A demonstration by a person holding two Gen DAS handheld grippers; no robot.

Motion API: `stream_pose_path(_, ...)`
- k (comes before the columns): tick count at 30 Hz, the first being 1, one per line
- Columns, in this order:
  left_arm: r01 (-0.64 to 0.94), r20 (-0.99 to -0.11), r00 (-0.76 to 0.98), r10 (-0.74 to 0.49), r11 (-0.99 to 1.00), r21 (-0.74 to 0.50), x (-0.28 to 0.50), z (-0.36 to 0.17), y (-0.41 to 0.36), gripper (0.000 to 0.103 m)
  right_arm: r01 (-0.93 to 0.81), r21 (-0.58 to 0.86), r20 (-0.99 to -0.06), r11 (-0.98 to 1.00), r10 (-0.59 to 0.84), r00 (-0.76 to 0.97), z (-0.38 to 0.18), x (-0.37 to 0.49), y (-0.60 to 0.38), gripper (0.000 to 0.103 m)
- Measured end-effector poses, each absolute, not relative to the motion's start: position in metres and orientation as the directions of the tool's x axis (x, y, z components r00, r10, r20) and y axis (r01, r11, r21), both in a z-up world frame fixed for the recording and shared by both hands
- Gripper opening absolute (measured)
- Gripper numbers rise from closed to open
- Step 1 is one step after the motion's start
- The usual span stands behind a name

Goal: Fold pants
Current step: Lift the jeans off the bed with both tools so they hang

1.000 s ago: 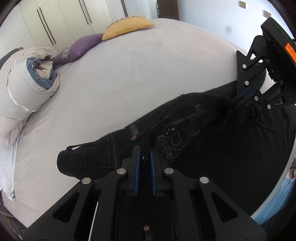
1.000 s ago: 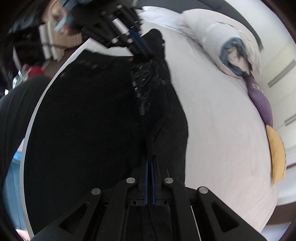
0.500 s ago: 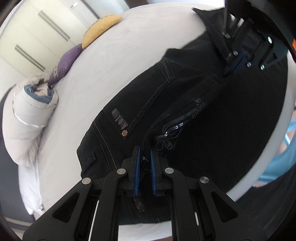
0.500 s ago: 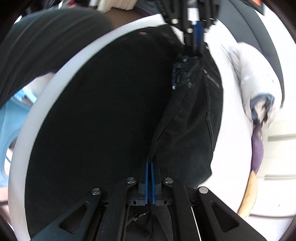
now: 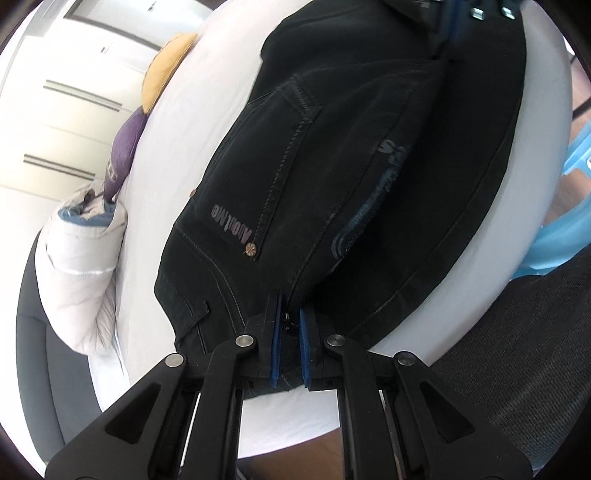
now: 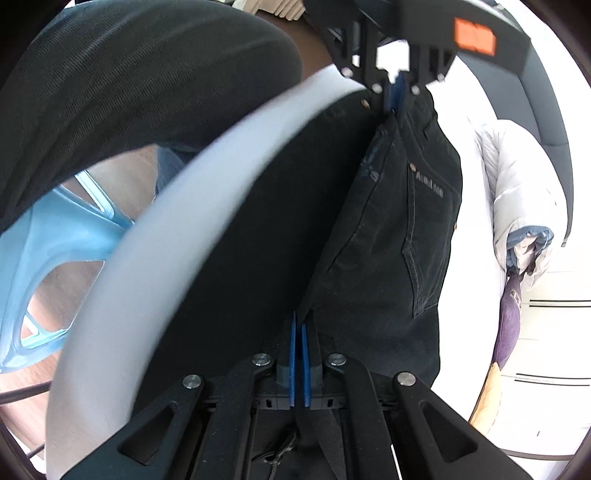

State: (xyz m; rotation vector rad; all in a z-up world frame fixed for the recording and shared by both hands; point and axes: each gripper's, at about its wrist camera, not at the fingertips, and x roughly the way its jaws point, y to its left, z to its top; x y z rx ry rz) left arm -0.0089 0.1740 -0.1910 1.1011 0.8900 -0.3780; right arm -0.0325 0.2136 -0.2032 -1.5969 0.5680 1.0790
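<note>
left gripper (image 5: 287, 325): fingers pinching pants (image 5: 332, 166) | right gripper (image 6: 299, 343): fingers pinching pants | risk: fold sits near bed (image 5: 532, 122) edge; uneven release could skew layers or drag denim off

The pants (image 5: 332, 177) are spread on the bed (image 5: 207, 122), reaching to its near edge. In the left wrist view, they are pinched at the near end by the left gripper (image 5: 291, 332) and at the far end by the right gripper (image 5: 452, 26). To their left, a rolled duvet (image 5: 81, 273) and two pillows (image 5: 125, 147) are lined along the bed. A plastic stool (image 6: 48, 251) is seen beyond the bed's edge.
</note>
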Motion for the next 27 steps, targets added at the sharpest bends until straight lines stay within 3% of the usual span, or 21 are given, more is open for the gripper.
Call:
stream_pose_path(16, 0.659, -0.799, 0.582, 0.15, 0.49, 0.571, 0.014, -0.205, 0.187, 0.008, -0.786, -0.519, -0.853, -0.336, 0.149, 0.5, -0.221, -0.068, 0.226, 0.004)
stream_pose_path(23, 0.648, -0.802, 0.568, 0.187, 0.5, 0.575, 0.004, -0.191, 0.192, 0.02, -0.799, -0.53, -0.847, -0.284, 0.145, 0.511, -0.227, -0.068, 0.228, 0.004)
stream_pose_path(27, 0.623, -0.82, 0.539, 0.195, 0.562, 0.543, 0.005, -0.165, 0.206, 0.021, -0.78, -0.554, -0.831, -0.29, 0.142, 0.538, -0.23, -0.073, 0.23, 0.004)
